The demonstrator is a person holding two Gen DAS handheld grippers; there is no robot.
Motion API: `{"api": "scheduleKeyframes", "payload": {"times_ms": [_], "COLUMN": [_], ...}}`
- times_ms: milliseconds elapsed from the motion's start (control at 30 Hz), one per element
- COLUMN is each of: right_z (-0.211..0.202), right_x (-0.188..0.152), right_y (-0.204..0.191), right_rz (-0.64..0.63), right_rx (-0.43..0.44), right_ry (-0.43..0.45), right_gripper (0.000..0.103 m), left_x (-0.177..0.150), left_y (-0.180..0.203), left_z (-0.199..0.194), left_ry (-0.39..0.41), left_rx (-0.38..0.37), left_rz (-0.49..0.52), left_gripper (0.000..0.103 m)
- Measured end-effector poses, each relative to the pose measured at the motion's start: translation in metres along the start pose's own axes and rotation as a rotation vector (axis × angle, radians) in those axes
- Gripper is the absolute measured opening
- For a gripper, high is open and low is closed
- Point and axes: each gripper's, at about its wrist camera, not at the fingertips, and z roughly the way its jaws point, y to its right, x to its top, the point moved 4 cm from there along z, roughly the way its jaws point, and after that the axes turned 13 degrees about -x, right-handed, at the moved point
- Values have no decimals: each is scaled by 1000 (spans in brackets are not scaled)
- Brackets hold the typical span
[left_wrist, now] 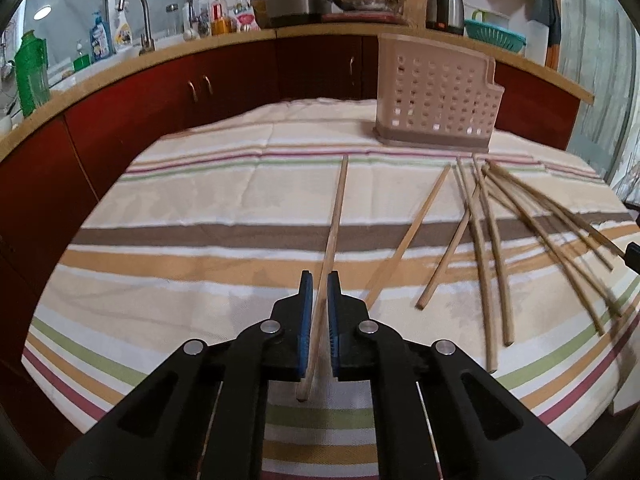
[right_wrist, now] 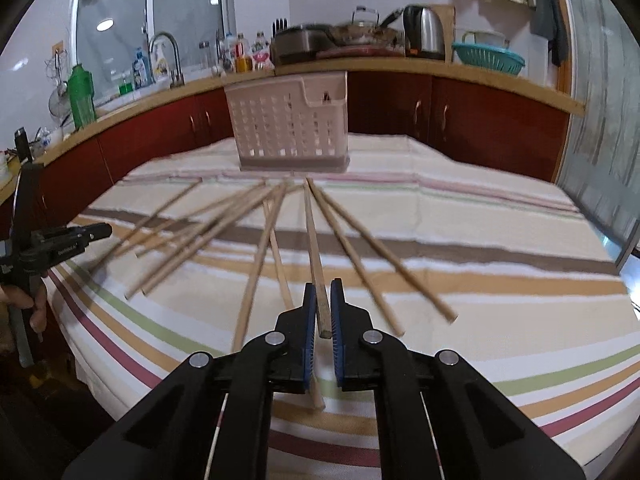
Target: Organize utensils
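Note:
Several wooden chopsticks (left_wrist: 492,248) lie fanned out on the striped tablecloth (left_wrist: 200,208). My left gripper (left_wrist: 319,280) is shut on one chopstick (left_wrist: 336,216) that points toward the far edge. My right gripper (right_wrist: 321,286) is shut on another chopstick (right_wrist: 311,232) that points at the pink perforated utensil holder (right_wrist: 290,124). The holder stands upright at the far side of the table; it also shows in the left wrist view (left_wrist: 436,92). The left gripper shows at the left edge of the right wrist view (right_wrist: 68,240).
Behind the table runs a counter with red cabinets (left_wrist: 224,80), a sink tap (left_wrist: 138,16), bottles, pots, a kettle (left_wrist: 444,6) and a teal colander (left_wrist: 496,36). Loose chopsticks (right_wrist: 256,264) crowd the cloth in front of the right gripper.

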Motion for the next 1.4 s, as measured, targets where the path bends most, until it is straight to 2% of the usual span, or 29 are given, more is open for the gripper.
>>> {"api": "scheduleKeyframes", "payload": {"times_ms": [100,200,333,467,633,900,967,1033,1067,1200,1333,1400], "right_z": [-10,-11,-5,-1,2,15,20,24,25,26,34,32], "right_x": [10,13,7,3,1,-12,-17,-22,-23,-27,-34,-37], "right_y": [1,0,0,0,1,6,7,8,9,12,12,12], "right_rz": [4,0,7,8,8,37,38,39,39,42,29,19], "right_rx": [-4,-10,-4,-1,1,17,11,5,1,-12,-9,-16], "right_ry": [35,44,9,-4,-12,-58,-72,-82,-83,-78,-111,-96], "right_gripper": [8,8,7,7,7,8,13,27,31,33,33,33], "left_x": [8,8,-6,-18,-26,-29,-30,-30,-30,-31,-31,-31], "left_y": [3,5,0,-6,-9,-8,-7,-5,-5,-1,2,3], "left_z": [-12,-13,0,10,14,11,10,10,10,9,9,9], "left_ry": [44,38,-28,-93,-116,-108,-106,-105,-106,-109,-111,-111], "left_rx": [1,-11,-23,-17,-14,-20,-18,-14,-15,-19,-27,-32], "left_rz": [15,22,7,-20,-36,-27,-24,-18,-17,-6,5,3], "left_gripper": [7,7,12,26,27,25,24,24,22,16,9,7]}}
